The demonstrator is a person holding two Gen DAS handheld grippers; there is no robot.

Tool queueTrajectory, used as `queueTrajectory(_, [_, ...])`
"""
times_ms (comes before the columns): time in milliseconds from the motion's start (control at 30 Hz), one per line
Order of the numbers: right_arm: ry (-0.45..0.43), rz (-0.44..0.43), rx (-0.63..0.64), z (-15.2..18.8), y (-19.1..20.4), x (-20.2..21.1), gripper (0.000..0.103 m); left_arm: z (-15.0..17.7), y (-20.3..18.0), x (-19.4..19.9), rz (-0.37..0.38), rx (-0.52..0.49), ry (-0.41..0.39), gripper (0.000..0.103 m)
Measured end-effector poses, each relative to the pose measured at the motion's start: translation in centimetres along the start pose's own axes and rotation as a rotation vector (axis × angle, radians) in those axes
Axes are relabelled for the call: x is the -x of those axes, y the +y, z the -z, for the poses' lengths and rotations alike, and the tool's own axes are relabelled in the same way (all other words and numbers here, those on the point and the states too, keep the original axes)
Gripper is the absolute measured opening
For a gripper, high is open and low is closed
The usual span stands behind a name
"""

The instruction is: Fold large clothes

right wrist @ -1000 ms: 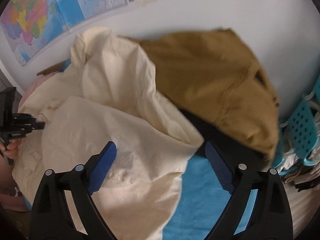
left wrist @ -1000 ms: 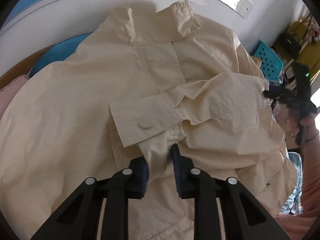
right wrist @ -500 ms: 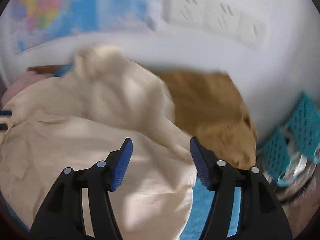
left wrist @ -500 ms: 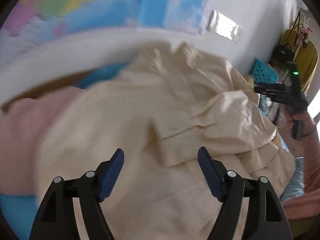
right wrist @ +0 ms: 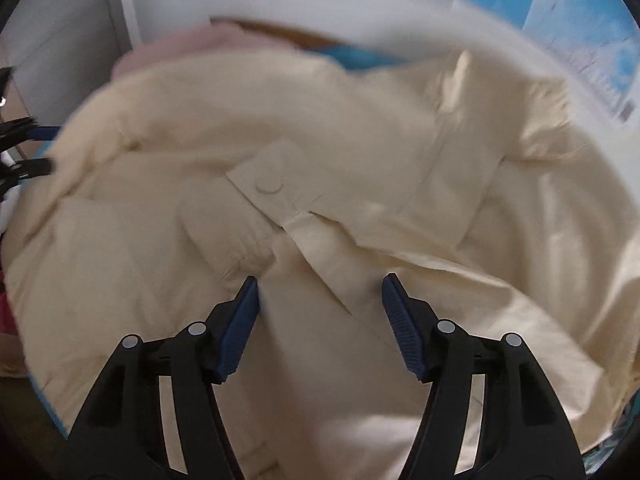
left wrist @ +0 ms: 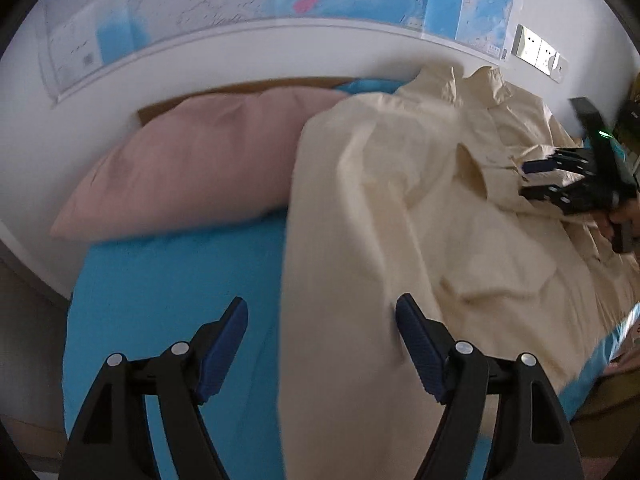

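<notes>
A large cream jacket (left wrist: 400, 208) lies on a bed with a blue sheet (left wrist: 168, 280), its collar toward the wall and both sleeves folded in over the front. My left gripper (left wrist: 322, 346) is open and empty, over the jacket's left edge. My right gripper (right wrist: 318, 322) is open and empty, just above the folded sleeve cuff (right wrist: 272, 188) at the jacket's middle (right wrist: 360, 208). The right gripper also shows in the left wrist view (left wrist: 556, 180), over the jacket's far side.
A pink pillow (left wrist: 192, 168) lies at the head of the bed, left of the jacket. A map (left wrist: 280, 4) hangs on the white wall behind. White wall sockets (left wrist: 538, 52) sit at the upper right.
My left gripper let go of the sleeve, opened and swung left to the jacket's left edge. My right gripper turned from the brown garment side to above the jacket's middle.
</notes>
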State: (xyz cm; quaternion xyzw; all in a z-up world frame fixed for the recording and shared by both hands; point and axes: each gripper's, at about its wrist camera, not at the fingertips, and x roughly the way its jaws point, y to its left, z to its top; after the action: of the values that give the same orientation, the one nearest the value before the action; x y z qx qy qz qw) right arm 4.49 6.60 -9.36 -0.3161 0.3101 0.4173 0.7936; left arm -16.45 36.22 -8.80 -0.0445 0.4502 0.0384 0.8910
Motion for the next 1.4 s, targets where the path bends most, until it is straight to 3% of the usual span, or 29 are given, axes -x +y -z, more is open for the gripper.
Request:
queueTrajectory(100, [-0.039,-0.014,-0.023,-0.4,0.7,1.2,0.063,1.6,0.7,0.2,0.016,0.016,0.014,0.076])
queueTrajectory(200, [-0.12,-0.057,0.012,-1.0,2.4,3.9,0.075,2.6,0.6,0.5,0.081,0.017,0.01,0.076])
queueTrajectory(267, [-0.153,-0.085,0.047,-1.5,3.8,5.1,0.077,3.3,0.2,0.6,0.103,-0.02,0.017,0.061])
queueTrajectory(333, [-0.172,-0.114,0.077,-2.1,5.1,5.4,0.077,3.4,-0.2,0.2,0.122,-0.03,0.037,0.019])
queueTrajectory(400, [-0.175,-0.146,0.077,-2.2,5.7,5.2,0.077,2.9,0.2,0.3,0.089,-0.016,0.055,0.004])
queueTrajectory(433, [-0.171,-0.147,0.078,-2.1,5.9,5.1,0.077,2.2,0.5,1.0,0.074,-0.012,0.044,0.003])
queueTrajectory(633, [-0.188,-0.172,-0.013,-1.1,3.8,6.3,0.077,-4.3,0.9,8.2,0.097,-0.016,-0.091,0.003])
queueTrajectory(767, [-0.225,-0.186,-0.079,-0.1,1.8,7.8,0.077,-10.1,-2.4,11.6,0.151,-0.079,-0.17,0.003])
queueTrajectory(867, [-0.239,-0.197,-0.11,0.7,1.0,8.6,0.077,-13.9,-7.7,11.2,0.199,-0.166,-0.15,0.003])
queueTrajectory(1000, [-0.262,-0.22,-0.117,2.1,0.8,9.5,0.077,-15.9,-13.9,8.2,0.254,-0.29,-0.109,0.006])
queueTrajectory(1067, [-0.262,-0.224,-0.111,2.7,1.0,9.6,0.077,-15.5,-14.8,6.5,0.26,-0.302,-0.09,0.017])
queueTrajectory(1100, [-0.262,-0.227,-0.11,2.9,1.1,9.6,0.078,-15.1,-14.5,6.0,0.254,-0.294,-0.089,0.042])
queueTrajectory(1133, [-0.26,-0.229,-0.106,3.2,1.1,9.6,0.079,-14.6,-14.0,5.4,0.211,-0.279,-0.102,0.056])
queueTrajectory(1267, [-0.254,-0.234,-0.102,3.6,0.8,9.2,0.08,-10.6,-9.0,2.5,0.055,-0.174,-0.061,0.063])
queueTrajectory(1400, [-0.249,-0.266,-0.131,3.6,0.3,8.4,0.08,-5.0,-1.9,0.5,-0.003,-0.002,0.055,0.065])
